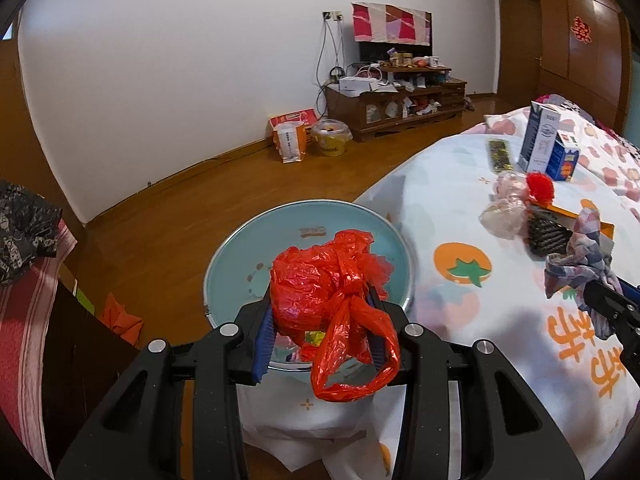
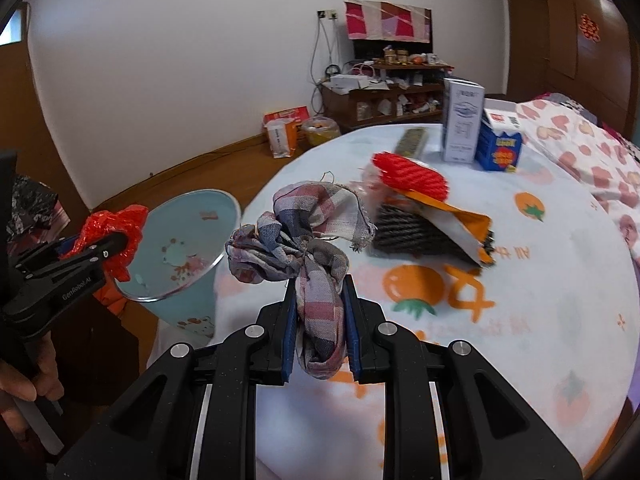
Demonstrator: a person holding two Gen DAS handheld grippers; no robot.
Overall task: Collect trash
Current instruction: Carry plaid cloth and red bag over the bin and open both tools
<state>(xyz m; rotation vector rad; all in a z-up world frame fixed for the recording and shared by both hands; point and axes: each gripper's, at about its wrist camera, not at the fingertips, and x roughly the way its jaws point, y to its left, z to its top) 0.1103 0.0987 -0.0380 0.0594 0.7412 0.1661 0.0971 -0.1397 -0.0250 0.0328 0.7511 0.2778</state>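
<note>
The bed (image 1: pixel 500 280), covered with a white sheet with orange fruit prints, fills the right side of both views; its near left edge curves beside the light blue bin (image 1: pixel 308 236), which stands on the wooden floor (image 1: pixel 180 208) just at that edge; beyond the bin the floor is open up to the white wall. The left gripper (image 1: pixel 320 320) is held over the mouth of the bin, its blue pads clamped on a crumpled red plastic bag (image 1: pixel 320 288), one loop of the bag hanging down in front. The right gripper (image 2: pixel 320 320) is above the bed near the same edge, its pads pressed together on a checked cloth (image 2: pixel 304 240). Only the right wrist view shows the person's left hand (image 2: pixel 24 384) on the handle, and the outside wall of the bin (image 2: pixel 188 312). Toward the middle of the bed lie a black ribbed thing (image 2: pixel 412 232) under an orange paper, a red net (image 2: pixel 412 176), and, at the far edge, two upright cartons (image 2: pixel 464 124).
</note>
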